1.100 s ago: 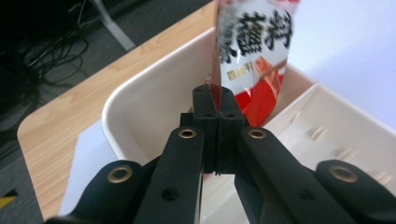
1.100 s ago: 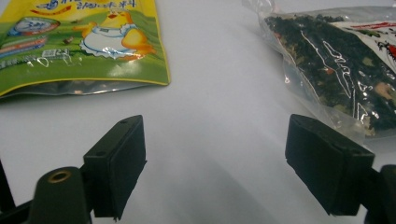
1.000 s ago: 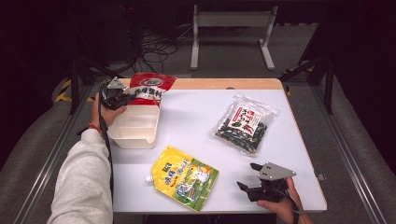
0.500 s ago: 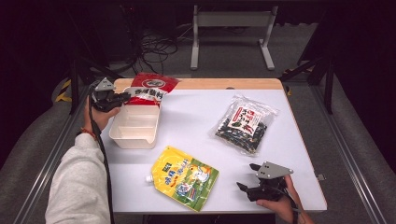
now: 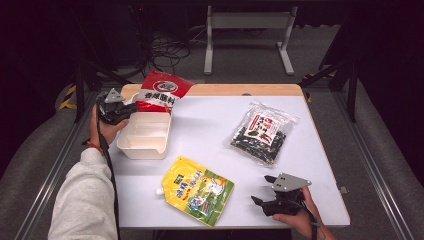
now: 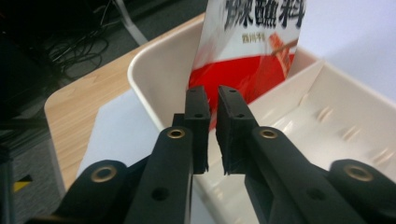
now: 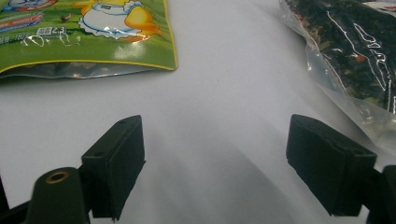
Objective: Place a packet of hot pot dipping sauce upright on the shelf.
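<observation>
Leaning in bin (image 5: 145, 137): red pouch (image 5: 161, 91) | green pouch (image 5: 198, 190) on table (image 5: 210, 125)

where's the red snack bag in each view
high view: the red snack bag is at upper left, leaning at the far end of the white tray.
left gripper view: top centre, standing at the tray's far end, beyond the left gripper.
right gripper view: not in it.
shared landmark: the white tray, in the high view and the left gripper view.
</observation>
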Tool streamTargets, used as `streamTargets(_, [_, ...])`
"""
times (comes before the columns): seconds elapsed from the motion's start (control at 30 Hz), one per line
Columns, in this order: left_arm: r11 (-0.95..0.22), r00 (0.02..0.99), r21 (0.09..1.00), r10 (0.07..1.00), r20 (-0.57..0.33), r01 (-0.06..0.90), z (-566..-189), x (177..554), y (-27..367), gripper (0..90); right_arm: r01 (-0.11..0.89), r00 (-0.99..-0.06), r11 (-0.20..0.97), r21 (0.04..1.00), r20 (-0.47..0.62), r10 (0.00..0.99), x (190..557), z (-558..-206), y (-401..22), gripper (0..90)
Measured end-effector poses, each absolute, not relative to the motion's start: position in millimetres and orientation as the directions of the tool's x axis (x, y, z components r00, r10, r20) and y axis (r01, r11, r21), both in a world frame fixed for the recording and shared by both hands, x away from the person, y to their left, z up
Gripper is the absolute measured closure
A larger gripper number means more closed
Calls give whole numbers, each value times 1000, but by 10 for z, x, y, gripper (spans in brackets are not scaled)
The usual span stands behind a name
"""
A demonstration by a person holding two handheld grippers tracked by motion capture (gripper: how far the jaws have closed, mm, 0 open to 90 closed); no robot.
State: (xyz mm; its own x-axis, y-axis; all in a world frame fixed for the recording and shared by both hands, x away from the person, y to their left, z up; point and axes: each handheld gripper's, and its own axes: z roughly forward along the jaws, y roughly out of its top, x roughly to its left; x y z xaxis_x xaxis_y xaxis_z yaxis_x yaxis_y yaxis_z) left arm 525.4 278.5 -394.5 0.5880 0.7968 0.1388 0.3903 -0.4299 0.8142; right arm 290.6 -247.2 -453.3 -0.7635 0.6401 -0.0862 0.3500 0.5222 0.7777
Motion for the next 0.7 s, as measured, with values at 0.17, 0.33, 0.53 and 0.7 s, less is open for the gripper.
streamTargets(0.17, [-471, 586, 780, 792, 170, 411, -3941, 5298, 2727, 800, 356, -763, 521, 776, -80, 641, 2913, -4543, -2475, 191])
streamTargets(0.33, [-477, 597, 770, 786, 158, 424, -3967, 5353, 2685, 809, 359, -763, 518, 776, -75, 642, 2919, -4545, -2479, 191])
streamTargets(0.53, [-442, 584, 769, 804, 110, 463, -3964, 5428, 2728, 875, 365, -764, 517, 774, -68, 642, 2930, -4552, -2483, 190])
streamTargets(0.7, [-455, 573, 743, 811, 119, 490, -3975, 5464, 2692, 898, 369, -762, 512, 776, -63, 644, 2938, -4555, -2486, 190])
